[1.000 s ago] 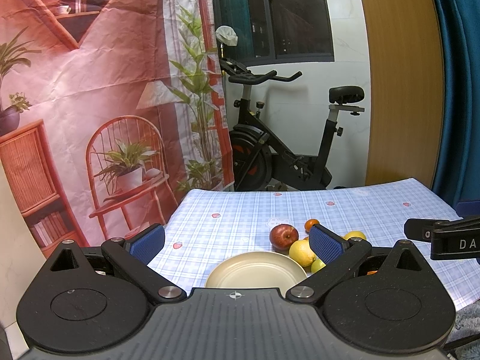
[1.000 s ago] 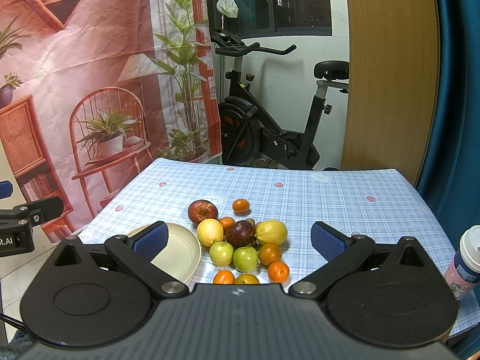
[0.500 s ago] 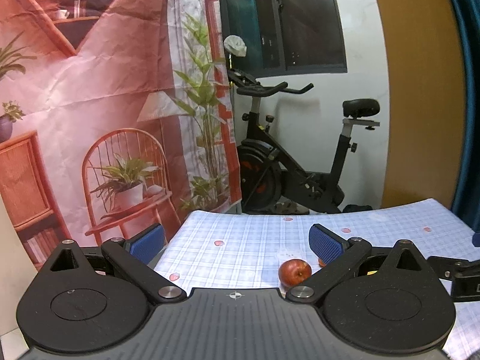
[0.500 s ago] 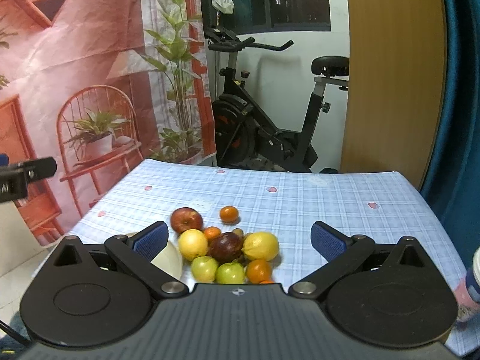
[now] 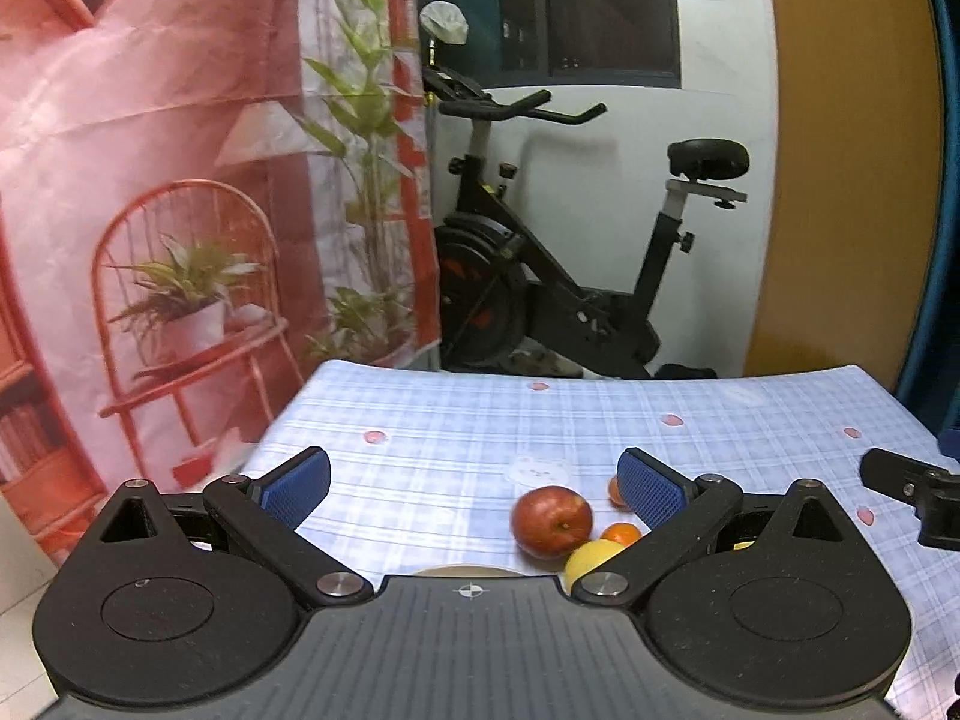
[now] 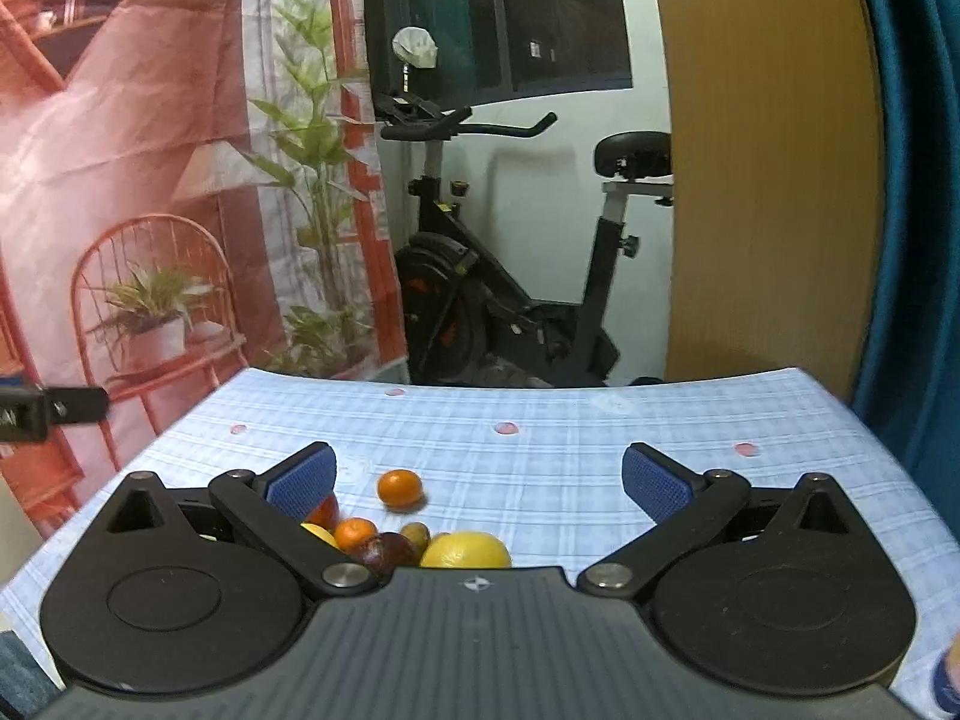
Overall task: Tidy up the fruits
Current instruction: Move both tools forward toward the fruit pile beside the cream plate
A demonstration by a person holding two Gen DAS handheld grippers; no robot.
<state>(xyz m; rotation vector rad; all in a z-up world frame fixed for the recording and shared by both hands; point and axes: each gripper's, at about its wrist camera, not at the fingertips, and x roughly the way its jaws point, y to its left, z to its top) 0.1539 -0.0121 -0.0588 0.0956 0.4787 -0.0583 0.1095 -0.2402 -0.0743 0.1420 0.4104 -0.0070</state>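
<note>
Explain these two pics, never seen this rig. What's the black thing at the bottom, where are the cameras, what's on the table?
There is no robot arm: a person holds a two-finger tool in each hand. Each picture comes from a fisheye camera on one tool, looking forward along its fingers.

The left tool fills the bottom of the left view, with blue pads spread wide and nothing between them. The right tool looks the same in the right view: open and empty.

Ahead is a table under a checked cloth. On it sits a cluster of fruit: an apple, an orange, a lemon and more, partly hidden by the tool bodies. A plate rim barely shows. Behind stands an exercise bike.
</note>
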